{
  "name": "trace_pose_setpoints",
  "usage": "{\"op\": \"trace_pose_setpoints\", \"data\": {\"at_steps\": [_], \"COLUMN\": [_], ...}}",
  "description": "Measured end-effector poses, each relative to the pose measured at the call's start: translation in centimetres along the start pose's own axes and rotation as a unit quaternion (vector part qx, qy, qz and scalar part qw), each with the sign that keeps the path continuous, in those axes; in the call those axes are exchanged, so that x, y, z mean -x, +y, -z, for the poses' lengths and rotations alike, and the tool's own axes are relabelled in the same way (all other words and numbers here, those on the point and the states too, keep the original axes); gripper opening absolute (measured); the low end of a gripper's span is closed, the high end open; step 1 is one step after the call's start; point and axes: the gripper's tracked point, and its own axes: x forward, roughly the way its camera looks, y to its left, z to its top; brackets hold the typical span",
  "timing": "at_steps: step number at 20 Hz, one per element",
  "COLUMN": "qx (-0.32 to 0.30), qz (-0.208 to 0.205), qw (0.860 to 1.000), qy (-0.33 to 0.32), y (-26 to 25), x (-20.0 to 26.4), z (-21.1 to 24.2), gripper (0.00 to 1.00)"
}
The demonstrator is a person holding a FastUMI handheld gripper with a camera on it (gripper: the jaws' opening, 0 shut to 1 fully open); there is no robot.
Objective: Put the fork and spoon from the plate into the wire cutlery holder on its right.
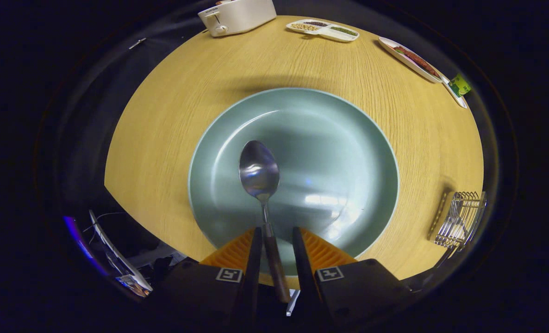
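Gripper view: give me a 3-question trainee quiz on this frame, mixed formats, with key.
1. True or false: the spoon has its bowl on the plate.
2. The spoon's handle is: A) between the gripper fingers, B) beside the toaster, C) in the holder.
3. Fill in: the fingers stand slightly apart around the handle, so the grip is not clearly ____.

Key: 1 true; 2 A; 3 closed.
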Motion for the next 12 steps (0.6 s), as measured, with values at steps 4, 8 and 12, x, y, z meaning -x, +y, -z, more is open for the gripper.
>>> {"op": "trace_pose_setpoints", "data": {"at_steps": [4, 8, 12], "qx": [0.013, 0.026, 0.007], "qz": [0.002, -0.019, -0.049], "qw": [1.0, 0.999, 0.998], "qy": [0.016, 0.027, 0.028], "y": [-0.3, -0.5, -0.4], "x": [0.1, 0.2, 1.6], "z": [0.0, 0.2, 0.0], "gripper": [0.19, 0.11, 0.11]}}
